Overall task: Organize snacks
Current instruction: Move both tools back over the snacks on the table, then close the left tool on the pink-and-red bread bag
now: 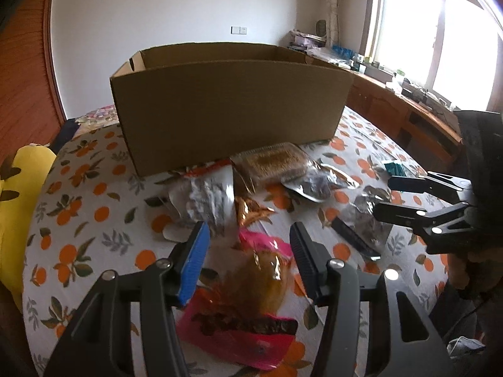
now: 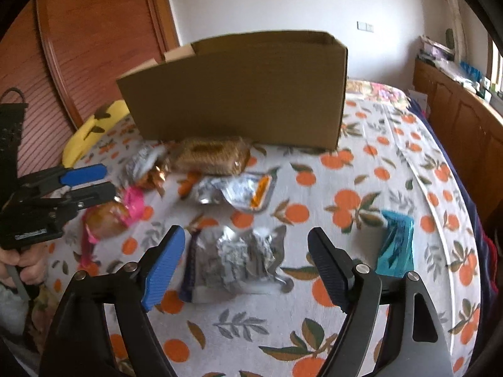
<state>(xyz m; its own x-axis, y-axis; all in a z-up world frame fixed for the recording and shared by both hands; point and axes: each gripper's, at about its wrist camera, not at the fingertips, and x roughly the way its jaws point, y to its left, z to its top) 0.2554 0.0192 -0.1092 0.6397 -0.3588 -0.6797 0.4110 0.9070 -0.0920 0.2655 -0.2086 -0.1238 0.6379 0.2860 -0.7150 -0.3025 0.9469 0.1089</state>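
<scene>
The snacks lie spread out on a cloth [image 2: 361, 169] with oranges printed on it, in front of a brown cardboard box [image 1: 229, 106]. The box is open at the top, and its long side runs from left to right across both views.

A bun in a pink and clear wrapper [image 1: 251, 286] lies right under the left gripper [image 1: 248, 248]. Its long way runs from near the camera toward the box. The left gripper's fingers are partly open, one on each side of the bun, and do not press on it.

A crinkly silver packet [image 2: 239, 257] with a dark blue edge lies under the right gripper [image 2: 245, 257]. Its long way runs left to right. The right gripper's fingers are wide open on both sides of the packet and hold nothing.

A shiny blue packet [image 2: 394, 245] lies just to the right of that gripper. Nearer the box are a silver packet with an orange strip [image 2: 242, 190], a clear pack of brown cake [image 2: 210, 155] touching the box wall, and a gold-wrapped sweet [image 2: 154, 174] next to another silver packet [image 1: 204, 201].

A yellow cushion [image 1: 22, 207] sits at the left edge. A wooden counter [image 1: 408, 106] under a window [image 1: 440, 31] runs along the right.
</scene>
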